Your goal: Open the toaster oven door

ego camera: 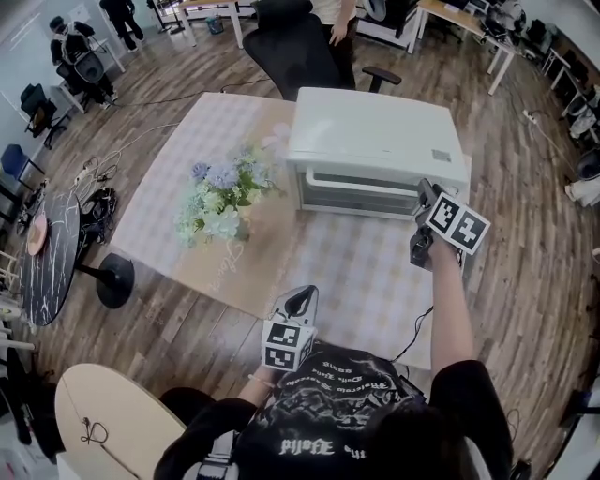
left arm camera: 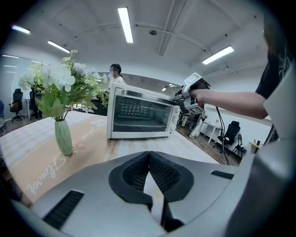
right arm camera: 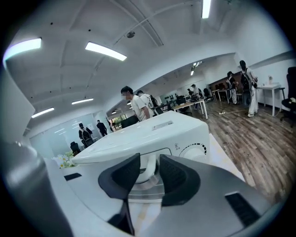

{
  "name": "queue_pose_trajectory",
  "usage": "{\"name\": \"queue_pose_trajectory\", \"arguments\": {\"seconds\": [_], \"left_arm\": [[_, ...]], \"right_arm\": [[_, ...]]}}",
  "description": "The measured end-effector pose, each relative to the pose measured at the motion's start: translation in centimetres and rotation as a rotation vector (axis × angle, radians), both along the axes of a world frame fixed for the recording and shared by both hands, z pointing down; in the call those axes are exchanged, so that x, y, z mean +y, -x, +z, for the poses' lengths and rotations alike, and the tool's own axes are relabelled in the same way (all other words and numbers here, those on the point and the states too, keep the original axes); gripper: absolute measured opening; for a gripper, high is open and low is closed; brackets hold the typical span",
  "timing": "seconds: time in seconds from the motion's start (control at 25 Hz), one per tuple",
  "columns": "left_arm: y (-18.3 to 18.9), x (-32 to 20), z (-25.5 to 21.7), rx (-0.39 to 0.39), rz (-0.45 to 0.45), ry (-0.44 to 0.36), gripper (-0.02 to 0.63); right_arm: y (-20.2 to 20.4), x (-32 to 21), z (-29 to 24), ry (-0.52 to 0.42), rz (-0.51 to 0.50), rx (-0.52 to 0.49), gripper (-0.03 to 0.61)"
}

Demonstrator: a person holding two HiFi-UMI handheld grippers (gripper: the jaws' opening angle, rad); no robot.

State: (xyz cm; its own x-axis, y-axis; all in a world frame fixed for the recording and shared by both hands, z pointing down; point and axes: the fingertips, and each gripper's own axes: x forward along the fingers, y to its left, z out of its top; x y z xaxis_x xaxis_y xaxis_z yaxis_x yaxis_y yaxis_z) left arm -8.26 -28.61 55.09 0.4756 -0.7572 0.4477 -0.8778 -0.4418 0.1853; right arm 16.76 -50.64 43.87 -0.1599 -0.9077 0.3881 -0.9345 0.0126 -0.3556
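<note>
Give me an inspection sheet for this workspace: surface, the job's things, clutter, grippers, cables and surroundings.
Surface: checked tablecloth with a beige runner.
Job's things: white toaster oven; door shut.
Clutter: vase of flowers beside the oven.
Grippers: right gripper jaws closed on the door handle; left gripper jaws together, empty, held back from the oven.
Cables: black cable hanging from the right gripper; loose cables on the floor.
Surroundings: office chair behind the table, wood floor, desks.
</note>
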Motion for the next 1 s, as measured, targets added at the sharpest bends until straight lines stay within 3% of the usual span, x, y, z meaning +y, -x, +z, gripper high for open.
{"name": "queue_pose_trajectory", "arguments": {"seconds": [0.16,0.36,1.0], "left_arm": [[-0.7,0.6,0.0,0.009,0.025,0.007,0.018],[1.2,0.8,1.3,0.042,-0.034,0.037,0.02],[2.6,3.2,2.0,0.018,-0.05,0.061,0.018]], "right_arm": [[0.3,0.1,-0.2,0.016,-0.007,0.022,0.127],[0.8,-0.1,0.6,0.02,-0.007,0.008,0.126],[0.8,3.1,0.7,0.011,-0.021,0.046,0.126]]}}
